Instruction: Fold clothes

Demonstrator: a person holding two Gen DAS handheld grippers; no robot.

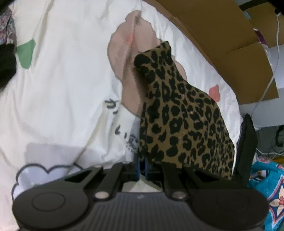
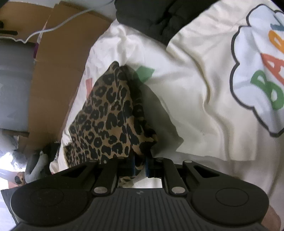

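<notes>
A leopard-print garment [image 1: 179, 113] hangs bunched above a white printed bedspread [image 1: 58, 85]. My left gripper [image 1: 142, 168] is shut on one edge of it, and the cloth rises away from the blue pads. In the right wrist view the same garment [image 2: 108, 117] drapes to the left, and my right gripper [image 2: 140, 167] is shut on another edge, with cloth pinched between the pads. The garment casts a shadow on the bedspread [image 2: 195, 88].
Brown cardboard [image 1: 221, 35] lies past the bed's edge, with a white cable [image 1: 273, 67]. A black garment [image 2: 152, 16] lies at the far side, a dark one [image 1: 6, 62] at the left. A teal patterned bag [image 1: 271, 191] sits at lower right.
</notes>
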